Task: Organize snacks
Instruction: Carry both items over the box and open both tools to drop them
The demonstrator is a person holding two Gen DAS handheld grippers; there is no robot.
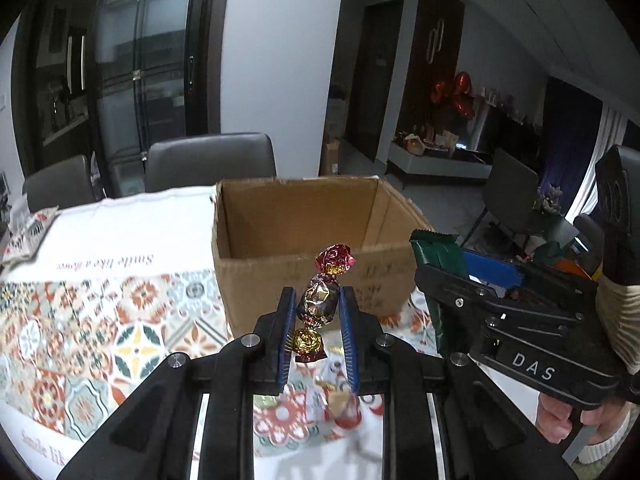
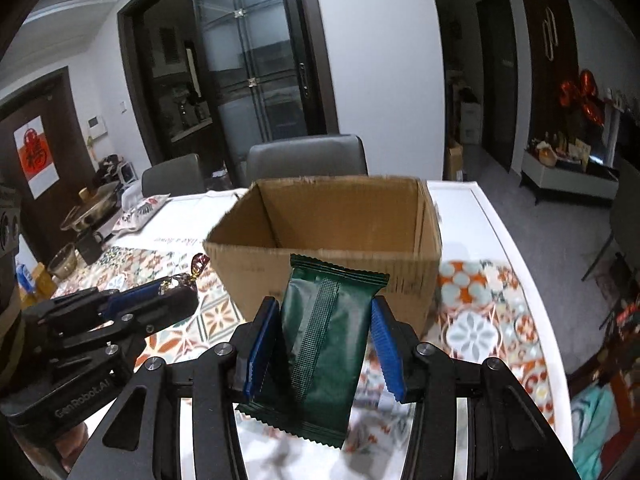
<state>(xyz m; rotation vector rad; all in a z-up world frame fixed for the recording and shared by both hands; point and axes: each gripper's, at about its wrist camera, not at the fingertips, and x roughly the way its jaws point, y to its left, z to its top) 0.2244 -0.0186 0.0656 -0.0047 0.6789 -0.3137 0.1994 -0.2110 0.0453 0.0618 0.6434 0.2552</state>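
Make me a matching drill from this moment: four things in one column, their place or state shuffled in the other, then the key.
Things
1. foil-wrapped candy
2. green snack packet
3. cardboard box
4. grey chair

Place or state
A. stands open on the patterned tablecloth
B. clamped in the right gripper
C. behind the table's far side
D. clamped in the left gripper

Pairs: 1-D, 2-B, 3-A, 4-C

Cardboard box (image 2: 332, 240) open-topped, interior bare; chair (image 2: 306, 156) behind far wall.
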